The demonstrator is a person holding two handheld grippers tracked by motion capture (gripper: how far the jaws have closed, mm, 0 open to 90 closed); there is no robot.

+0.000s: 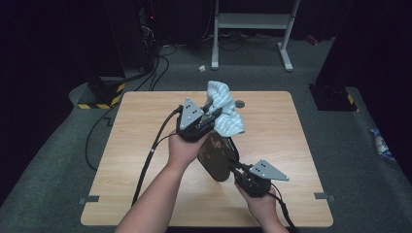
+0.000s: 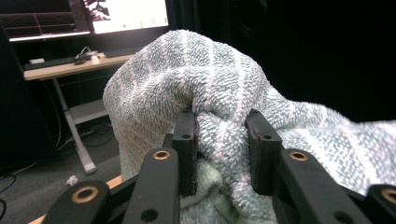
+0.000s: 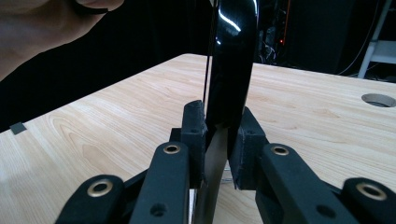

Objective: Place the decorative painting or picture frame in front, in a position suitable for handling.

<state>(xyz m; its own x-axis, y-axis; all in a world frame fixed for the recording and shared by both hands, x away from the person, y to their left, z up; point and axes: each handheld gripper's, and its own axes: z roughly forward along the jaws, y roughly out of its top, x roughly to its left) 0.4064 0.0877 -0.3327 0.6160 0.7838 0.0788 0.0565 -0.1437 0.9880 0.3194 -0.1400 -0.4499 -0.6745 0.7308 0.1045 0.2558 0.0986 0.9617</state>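
towel – pinched in left gripper | right gripper – clamps dark plate

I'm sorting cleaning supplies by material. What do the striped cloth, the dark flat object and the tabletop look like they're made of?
Cloth: terry towelling, probably cotton; looped fuzzy pile, pale blue-green and white stripes, matte.
Dark flat object: hard and glossy black, with sharp light reflections; possibly plastic or glazed ware, hard to tell which.
Tabletop: light wood grain, smooth; likely laminate or veneer.
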